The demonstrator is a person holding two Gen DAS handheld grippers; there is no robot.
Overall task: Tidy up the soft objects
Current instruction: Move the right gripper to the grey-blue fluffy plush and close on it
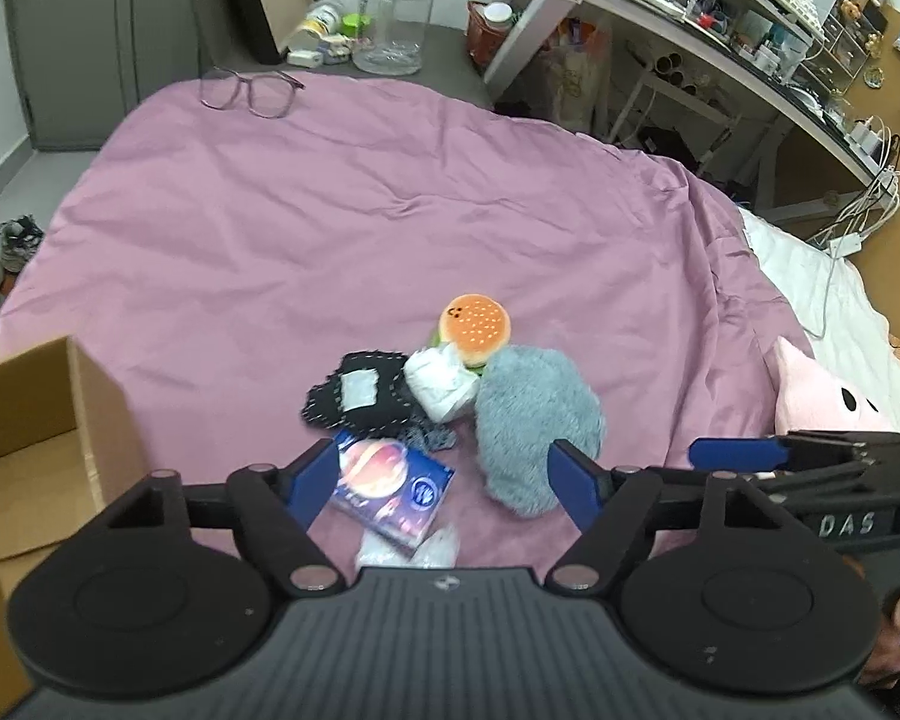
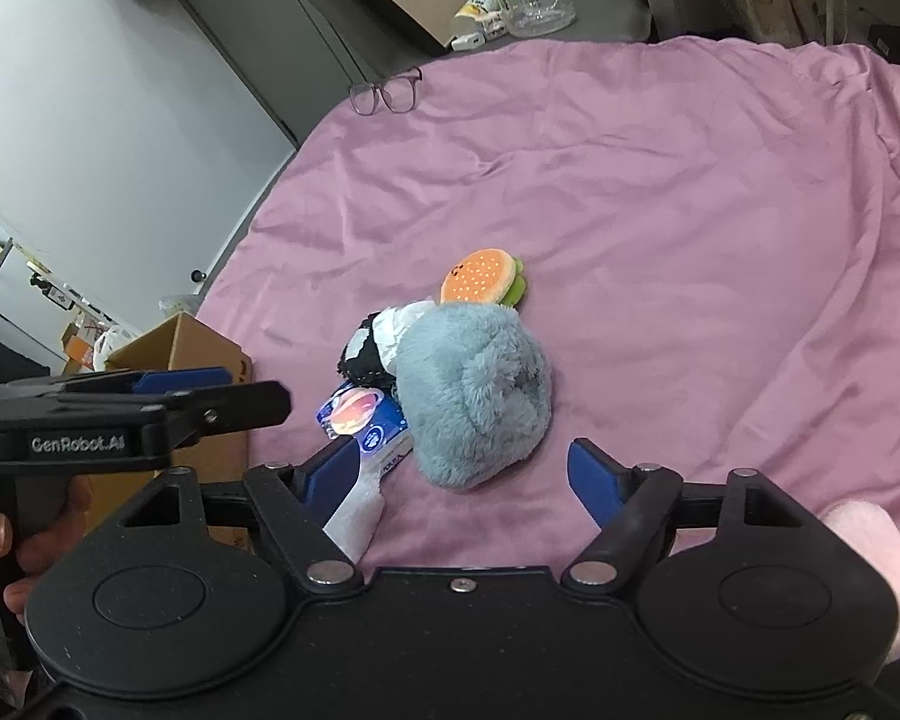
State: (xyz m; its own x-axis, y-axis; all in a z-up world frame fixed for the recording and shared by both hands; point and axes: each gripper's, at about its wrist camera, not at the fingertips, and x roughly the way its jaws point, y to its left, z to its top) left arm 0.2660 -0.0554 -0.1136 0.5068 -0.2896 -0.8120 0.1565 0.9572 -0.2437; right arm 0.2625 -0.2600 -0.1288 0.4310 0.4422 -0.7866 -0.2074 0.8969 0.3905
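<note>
Two handheld tools were in view, the left tool and the right tool. On the one pink bed lay a cluster of soft items: one burger plush, one blue-grey furry plush, one black stitched fabric piece, one white bundle and one blue printed packet. One cardboard box sat alongside, with one pair of glasses.

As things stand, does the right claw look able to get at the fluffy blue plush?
Probably yes. The right claw is open, and the fluffy blue plush lies just ahead of it on the pink sheet. Nothing covers its near side; the tissue pack only borders it.
</note>
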